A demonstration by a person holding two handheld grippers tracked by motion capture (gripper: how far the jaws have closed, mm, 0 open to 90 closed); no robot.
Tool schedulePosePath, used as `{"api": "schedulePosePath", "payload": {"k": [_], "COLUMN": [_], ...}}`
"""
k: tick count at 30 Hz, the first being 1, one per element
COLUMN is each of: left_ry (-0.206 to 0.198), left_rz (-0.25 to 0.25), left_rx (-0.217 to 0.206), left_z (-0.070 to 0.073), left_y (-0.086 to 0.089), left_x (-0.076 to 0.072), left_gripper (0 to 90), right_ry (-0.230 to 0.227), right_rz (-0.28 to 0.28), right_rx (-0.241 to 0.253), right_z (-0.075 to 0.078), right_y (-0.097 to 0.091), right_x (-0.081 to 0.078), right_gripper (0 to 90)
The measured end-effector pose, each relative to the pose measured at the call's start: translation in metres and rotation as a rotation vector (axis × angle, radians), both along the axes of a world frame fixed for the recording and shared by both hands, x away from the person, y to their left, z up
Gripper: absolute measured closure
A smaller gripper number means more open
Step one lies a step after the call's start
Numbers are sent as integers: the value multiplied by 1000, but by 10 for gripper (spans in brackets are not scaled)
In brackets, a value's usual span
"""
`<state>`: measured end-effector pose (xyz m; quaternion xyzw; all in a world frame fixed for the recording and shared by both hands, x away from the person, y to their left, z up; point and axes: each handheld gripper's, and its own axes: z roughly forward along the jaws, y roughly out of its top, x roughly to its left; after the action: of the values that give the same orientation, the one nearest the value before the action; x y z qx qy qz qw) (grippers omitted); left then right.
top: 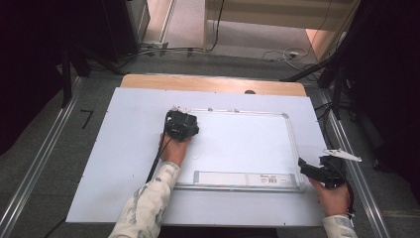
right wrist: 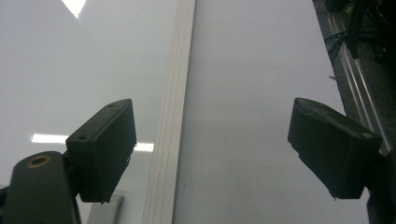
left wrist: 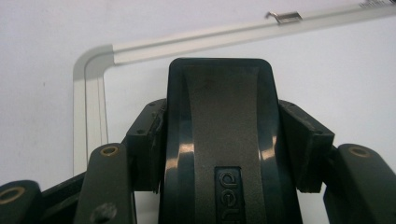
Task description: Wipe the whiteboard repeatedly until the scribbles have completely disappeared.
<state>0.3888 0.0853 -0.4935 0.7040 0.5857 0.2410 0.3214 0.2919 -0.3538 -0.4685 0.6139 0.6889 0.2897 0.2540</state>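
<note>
Eraser [left wrist: 219,140] sits clenched in my L tongs [top: 181,124], flat on the whiteboard [top: 247,144] near its far-left corner. R tongs [right wrist: 210,144] released, over the board's right frame edge. Risk: frame isn't pinned, so hard wiping could shift the board or twist the eraser. No containers here.
</note>
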Motion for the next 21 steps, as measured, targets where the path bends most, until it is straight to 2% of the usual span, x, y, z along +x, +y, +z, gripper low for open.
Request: {"api": "schedulePosePath", "payload": {"k": [4, 8, 11, 15, 21], "left_ry": [1, 2, -1, -3, -5], "left_rz": [1, 4, 5, -22, -59], "left_rx": [-1, 5, 1, 0, 2], "left_z": [-1, -1, -1, -2, -2], "left_y": [-6, -15, -22, -33, -49], "left_x": [-21, -34, -41, -50, -53], "left_gripper": [415, 414, 414, 414, 415], "right_ry": [-3, -2, -2, -1, -3], "right_rz": [6, 7, 8, 11, 14], "right_rx": [-5, -9, -9, -10, -14], "right_z": [1, 1, 1, 1, 1], "right_y": [3, 5, 5, 6, 7], "right_x": [0, 1, 1, 2, 3], "right_gripper": [141, 140, 141, 141, 140]}}
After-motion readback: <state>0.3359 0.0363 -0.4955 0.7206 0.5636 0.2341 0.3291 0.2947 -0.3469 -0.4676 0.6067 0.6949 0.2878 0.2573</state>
